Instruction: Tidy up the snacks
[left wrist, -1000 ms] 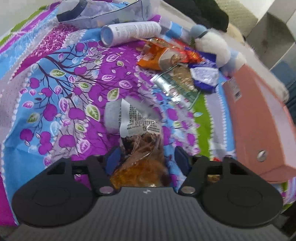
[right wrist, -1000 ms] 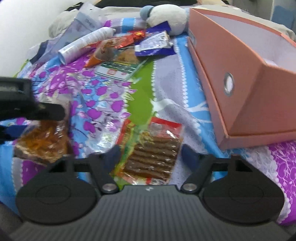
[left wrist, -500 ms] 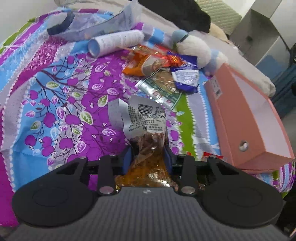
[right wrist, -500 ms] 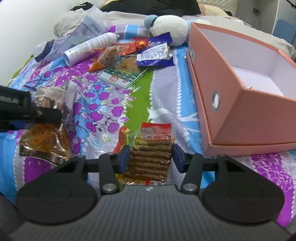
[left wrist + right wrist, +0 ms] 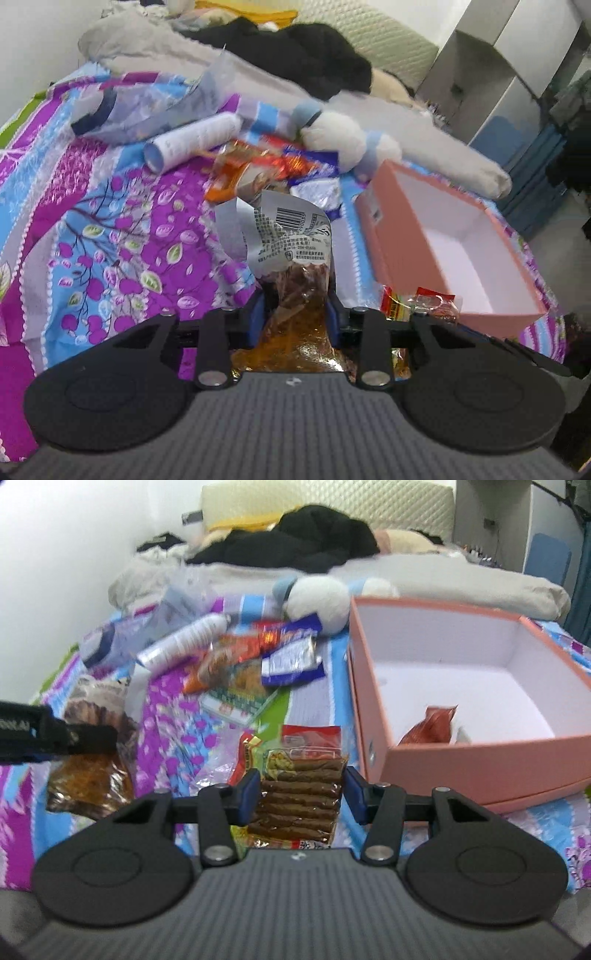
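Observation:
My left gripper (image 5: 295, 317) is shut on a clear bag of orange-brown snack (image 5: 295, 295) with a white barcode label, held above the bedspread. It also shows at the left of the right wrist view (image 5: 88, 775). My right gripper (image 5: 300, 794) is shut on a red-and-yellow pack of brown sticks (image 5: 301, 794), lifted off the bed. The pink box (image 5: 480, 771) with a white inside stands open at the right and holds one red-brown packet (image 5: 430, 727). The box also shows in the left wrist view (image 5: 402, 236).
Several more snack packets (image 5: 255, 664) lie in a heap on the flowered bedspread (image 5: 110, 229), with a white tube (image 5: 192, 140), a plastic bag (image 5: 147, 107) and a white plush toy (image 5: 317, 603). Pillows and dark clothes lie behind.
Both grippers closed on their packets and lifted them off the bed. Both views rose, so the inside of the pink box now shows.

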{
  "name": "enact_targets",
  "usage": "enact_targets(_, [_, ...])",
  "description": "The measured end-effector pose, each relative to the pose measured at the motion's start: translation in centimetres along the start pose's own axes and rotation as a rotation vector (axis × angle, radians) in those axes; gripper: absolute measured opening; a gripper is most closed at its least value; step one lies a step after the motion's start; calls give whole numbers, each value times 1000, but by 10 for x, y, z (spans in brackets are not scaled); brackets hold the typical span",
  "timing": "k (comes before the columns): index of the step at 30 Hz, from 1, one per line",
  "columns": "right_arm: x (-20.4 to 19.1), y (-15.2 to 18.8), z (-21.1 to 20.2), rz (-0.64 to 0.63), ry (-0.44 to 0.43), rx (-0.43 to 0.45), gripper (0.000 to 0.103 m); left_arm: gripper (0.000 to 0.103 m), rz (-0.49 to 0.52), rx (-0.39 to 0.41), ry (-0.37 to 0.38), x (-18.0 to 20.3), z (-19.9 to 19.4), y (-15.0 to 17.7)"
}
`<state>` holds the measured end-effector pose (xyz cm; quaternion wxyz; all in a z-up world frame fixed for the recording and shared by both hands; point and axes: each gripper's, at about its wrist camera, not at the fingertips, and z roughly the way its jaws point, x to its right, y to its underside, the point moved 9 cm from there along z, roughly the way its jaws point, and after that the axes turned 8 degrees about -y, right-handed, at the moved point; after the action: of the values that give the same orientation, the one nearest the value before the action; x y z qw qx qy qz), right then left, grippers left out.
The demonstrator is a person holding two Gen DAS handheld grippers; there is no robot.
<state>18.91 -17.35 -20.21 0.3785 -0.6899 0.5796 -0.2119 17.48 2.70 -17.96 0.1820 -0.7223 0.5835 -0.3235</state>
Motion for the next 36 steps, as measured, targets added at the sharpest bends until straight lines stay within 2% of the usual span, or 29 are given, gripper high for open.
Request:
enact_targets(12, [13, -47, -80, 40, 34, 175, 52, 38, 111, 69, 94, 57, -51, -18])
enact_targets(18, [30, -53, -110, 60, 81, 213, 50, 38, 153, 69, 152, 90, -65, -16])
enact_targets(19, [34, -52, -114, 67, 88, 216, 42, 38, 157, 67, 161, 95, -65, -15])
enact_targets(20, [38, -51, -118, 75, 96, 221, 17, 38, 162, 62, 174, 101, -66, -14])
enact_targets(24, [57, -44, -118, 109, 120, 203, 19, 38, 182, 33, 198, 121, -52, -9])
enact_targets(28, [78, -28, -94, 146, 128, 143, 18, 38, 201, 1, 204, 135, -37, -1])
enact_targets(36, [110, 32, -78, 218, 138, 12, 18, 38, 186, -61, 173, 116, -8, 8])
